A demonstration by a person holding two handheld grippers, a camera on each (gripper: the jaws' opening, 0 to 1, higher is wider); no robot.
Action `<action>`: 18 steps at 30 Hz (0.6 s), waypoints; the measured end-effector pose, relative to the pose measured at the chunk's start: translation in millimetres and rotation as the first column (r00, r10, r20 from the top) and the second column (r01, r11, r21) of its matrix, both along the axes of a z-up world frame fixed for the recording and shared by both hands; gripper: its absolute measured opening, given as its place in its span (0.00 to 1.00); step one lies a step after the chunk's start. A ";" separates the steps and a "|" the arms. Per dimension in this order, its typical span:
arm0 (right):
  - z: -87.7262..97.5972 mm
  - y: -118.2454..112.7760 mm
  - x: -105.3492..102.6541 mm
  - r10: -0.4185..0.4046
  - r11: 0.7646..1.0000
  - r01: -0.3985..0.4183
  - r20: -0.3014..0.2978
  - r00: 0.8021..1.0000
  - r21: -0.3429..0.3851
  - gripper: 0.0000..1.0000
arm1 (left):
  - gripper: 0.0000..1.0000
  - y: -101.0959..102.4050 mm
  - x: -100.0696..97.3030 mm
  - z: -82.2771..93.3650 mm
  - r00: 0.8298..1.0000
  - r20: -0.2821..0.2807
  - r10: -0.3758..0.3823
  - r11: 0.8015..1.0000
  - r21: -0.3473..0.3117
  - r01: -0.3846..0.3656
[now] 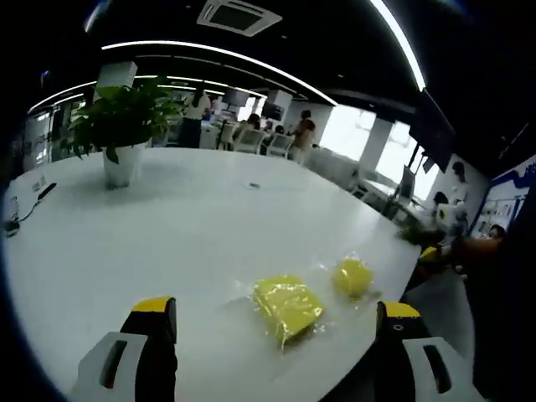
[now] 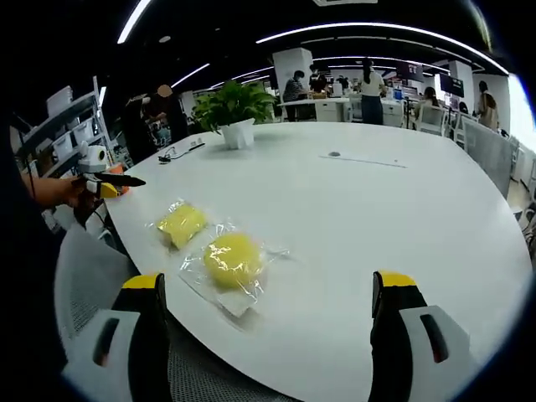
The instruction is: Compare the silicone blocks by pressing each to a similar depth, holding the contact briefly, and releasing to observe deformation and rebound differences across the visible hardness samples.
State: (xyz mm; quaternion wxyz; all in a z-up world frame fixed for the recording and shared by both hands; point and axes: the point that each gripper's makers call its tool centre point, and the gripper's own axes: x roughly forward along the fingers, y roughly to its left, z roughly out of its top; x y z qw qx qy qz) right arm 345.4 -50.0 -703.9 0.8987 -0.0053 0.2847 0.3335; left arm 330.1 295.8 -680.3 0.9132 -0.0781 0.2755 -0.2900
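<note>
White table (image 1: 167,226): two yellow silicone blocks (image 1: 286,306), each in clear wrap.

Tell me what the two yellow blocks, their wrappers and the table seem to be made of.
Both yellow blocks look like soft matte silicone or foam, going by their rounded edges and dull surface. The wrappers seem to be thin clear plastic film: crinkled and glinting. The table is smooth white with a faint sheen, probably laminate.

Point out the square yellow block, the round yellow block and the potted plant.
Square yellow block (image 1: 287,305), left gripper view, on its top face.
Round yellow block (image 2: 232,259), right gripper view, on its domed top.
Potted plant (image 2: 238,134), right gripper view, on its white pot.
</note>
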 end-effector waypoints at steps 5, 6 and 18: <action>1.8 -4.1 0.8 -0.011 1.000 0.011 0.008 1.000 0.002 0.96 | 1.00 -10.4 1.1 1.6 1.000 -0.009 -0.012 1.000 -0.017 0.012; 2.3 -4.7 0.9 -0.015 1.000 0.015 0.010 1.000 0.003 0.96 | 1.00 -13.2 1.6 1.6 1.000 -0.007 -0.015 1.000 -0.016 0.015; -2.0 -1.6 0.9 -0.007 1.000 0.007 0.005 1.000 0.005 0.96 | 1.00 -29.4 2.2 -4.1 0.999 -0.025 -0.046 0.999 -0.006 0.046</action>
